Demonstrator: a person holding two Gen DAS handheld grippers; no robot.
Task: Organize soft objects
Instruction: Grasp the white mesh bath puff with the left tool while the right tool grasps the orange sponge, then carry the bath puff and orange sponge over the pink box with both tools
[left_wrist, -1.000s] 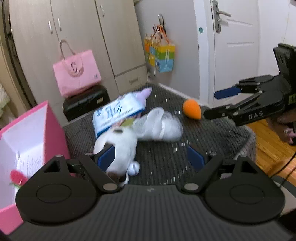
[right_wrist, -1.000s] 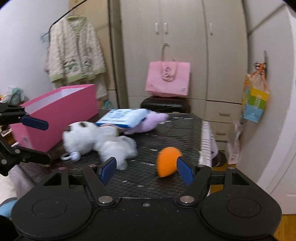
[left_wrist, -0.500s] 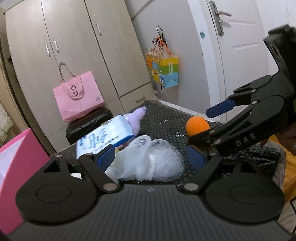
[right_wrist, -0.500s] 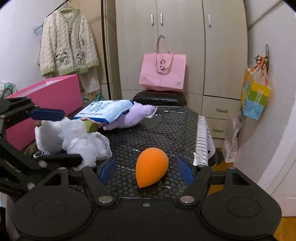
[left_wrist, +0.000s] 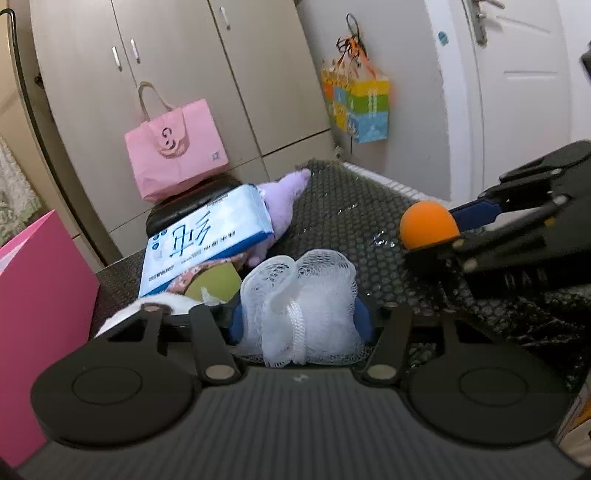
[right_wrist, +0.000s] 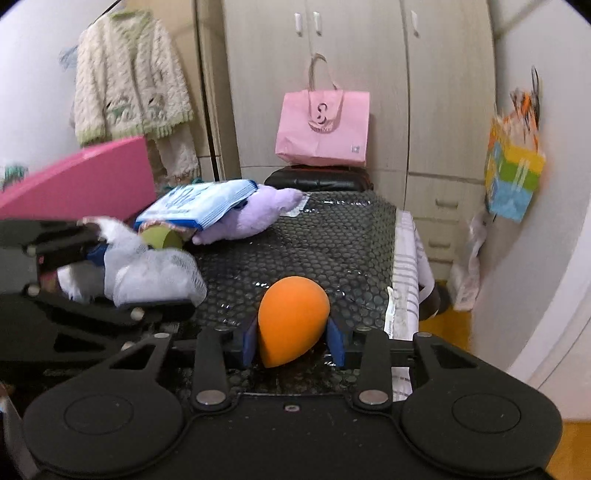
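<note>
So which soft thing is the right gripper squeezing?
The orange egg-shaped sponge, between the closing right gripper pads. The white mesh puff sits in the left gripper.

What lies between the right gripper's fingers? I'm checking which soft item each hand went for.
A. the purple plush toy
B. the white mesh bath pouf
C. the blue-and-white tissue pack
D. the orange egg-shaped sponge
D: in the right wrist view the orange egg-shaped sponge sits between the closing blue fingers of the right gripper, on the black mat.
</note>
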